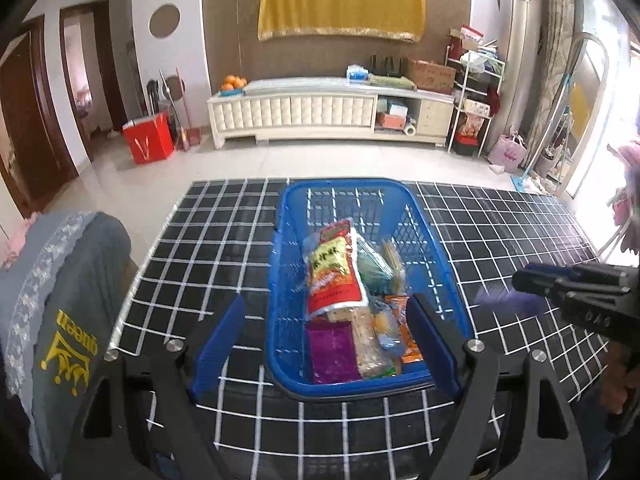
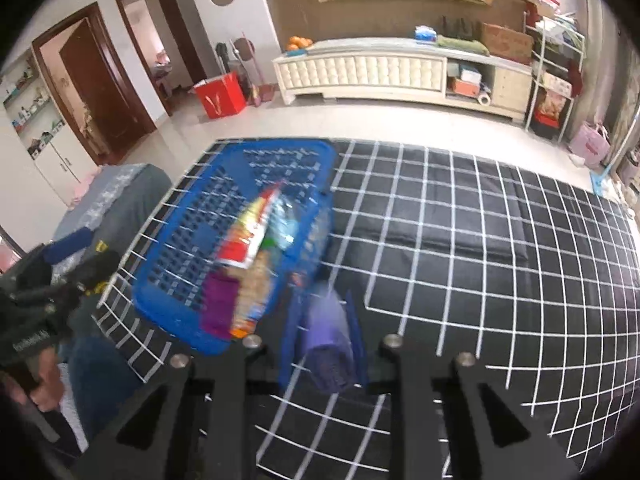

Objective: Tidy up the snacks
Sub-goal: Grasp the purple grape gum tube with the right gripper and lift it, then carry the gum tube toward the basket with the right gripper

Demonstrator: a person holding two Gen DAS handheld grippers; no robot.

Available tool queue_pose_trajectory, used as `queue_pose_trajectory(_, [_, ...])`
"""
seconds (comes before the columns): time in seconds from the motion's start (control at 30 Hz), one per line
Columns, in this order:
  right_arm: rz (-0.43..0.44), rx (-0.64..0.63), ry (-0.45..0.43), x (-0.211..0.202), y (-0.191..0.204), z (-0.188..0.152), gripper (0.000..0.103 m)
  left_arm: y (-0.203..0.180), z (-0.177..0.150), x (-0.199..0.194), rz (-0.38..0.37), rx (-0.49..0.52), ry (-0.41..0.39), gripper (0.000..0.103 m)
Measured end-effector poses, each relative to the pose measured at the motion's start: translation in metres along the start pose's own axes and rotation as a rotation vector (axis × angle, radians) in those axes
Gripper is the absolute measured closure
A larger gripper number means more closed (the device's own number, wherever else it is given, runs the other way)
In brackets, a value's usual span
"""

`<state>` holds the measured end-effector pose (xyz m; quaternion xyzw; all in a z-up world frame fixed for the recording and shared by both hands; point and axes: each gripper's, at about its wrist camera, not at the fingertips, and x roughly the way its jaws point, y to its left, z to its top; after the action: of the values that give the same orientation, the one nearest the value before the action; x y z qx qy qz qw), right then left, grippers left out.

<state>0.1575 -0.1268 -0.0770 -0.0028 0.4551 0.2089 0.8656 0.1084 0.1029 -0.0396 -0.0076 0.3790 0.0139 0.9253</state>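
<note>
A blue plastic basket [image 1: 344, 185] stands on the black cloth with a white grid [image 1: 500, 220]. Several snack packs lie in it, among them a red and yellow bag [image 1: 334, 268] and a flat purple packet [image 1: 332, 354]. My left gripper [image 1: 328, 308] hangs open over the basket's near end with nothing between its blue fingers. In the right wrist view, my right gripper [image 2: 324, 316] is shut on a light purple packet [image 2: 326, 336], raised above the cloth just right of the basket [image 2: 188, 240]. The same packet [image 1: 500, 300] shows blurred at the right of the left wrist view.
A grey cover with a yellow crown print [image 1: 72, 312] rises at the table's left edge. A wide stretch of bare grid cloth [image 2: 480, 240] lies to the right of the basket. Beyond the table are tiled floor, a white cabinet [image 1: 320, 110] and a red box [image 1: 148, 140].
</note>
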Motion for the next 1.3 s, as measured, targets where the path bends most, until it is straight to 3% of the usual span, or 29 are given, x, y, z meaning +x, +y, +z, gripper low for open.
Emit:
queue_pose_trajectory(0.03, [0.004, -0.008, -0.011, -0.002, 0.006, 0.002, 0.075, 0.002, -0.001, -0.002, 0.005, 0.008, -0.011, 0.022])
queue_pose_trajectory(0.13, [-0.020, -0.042, -0.034, 0.000, 0.023, 0.012, 0.094, 0.011, -0.002, -0.001, -0.001, -0.001, -0.017, 0.022])
queue_pose_trajectory(0.17, [-0.016, -0.040, -0.034, 0.003, 0.025, 0.014, 0.095, 0.014, -0.002, 0.000, -0.002, -0.012, -0.011, 0.022])
queue_pose_trajectory(0.27, [0.038, -0.026, -0.016, 0.011, 0.032, 0.018, 0.095, 0.024, -0.005, 0.000, -0.027, -0.027, -0.008, 0.022])
queue_pose_trajectory(0.4, [0.038, -0.076, -0.006, 0.018, 0.055, 0.022, 0.095, 0.035, -0.008, 0.004, -0.023, -0.042, 0.003, 0.022])
queue_pose_trajectory(0.67, [0.026, -0.149, 0.055, 0.051, 0.085, 0.020, 0.095, 0.050, -0.019, 0.017, -0.023, -0.066, 0.038, 0.022])
queue_pose_trajectory(1.0, [-0.013, -0.172, 0.083, 0.071, 0.091, 0.012, 0.094, 0.058, -0.025, 0.031, -0.029, -0.073, 0.066, 0.022])
queue_pose_trajectory(1.03, [-0.014, -0.178, 0.089, 0.072, 0.091, 0.011, 0.089, 0.058, -0.026, 0.031, -0.030, -0.070, 0.067, 0.022])
queue_pose_trajectory(1.1, [-0.028, -0.193, 0.098, 0.072, 0.093, 0.009, 0.068, 0.057, -0.027, 0.032, -0.025, -0.067, 0.066, 0.022])
queue_pose_trajectory(1.17, [-0.055, -0.195, 0.067, 0.067, 0.093, 0.007, 0.030, 0.056, -0.027, 0.032, -0.025, -0.064, 0.065, 0.022])
queue_pose_trajectory(1.23, [-0.079, -0.200, 0.038, 0.061, 0.092, 0.006, 0.021, 0.054, -0.027, 0.031, -0.023, -0.057, 0.066, 0.022])
queue_pose_trajectory(1.3, [-0.083, -0.199, 0.033, 0.056, 0.088, 0.006, 0.020, 0.050, -0.026, 0.030, -0.022, -0.043, 0.067, 0.021])
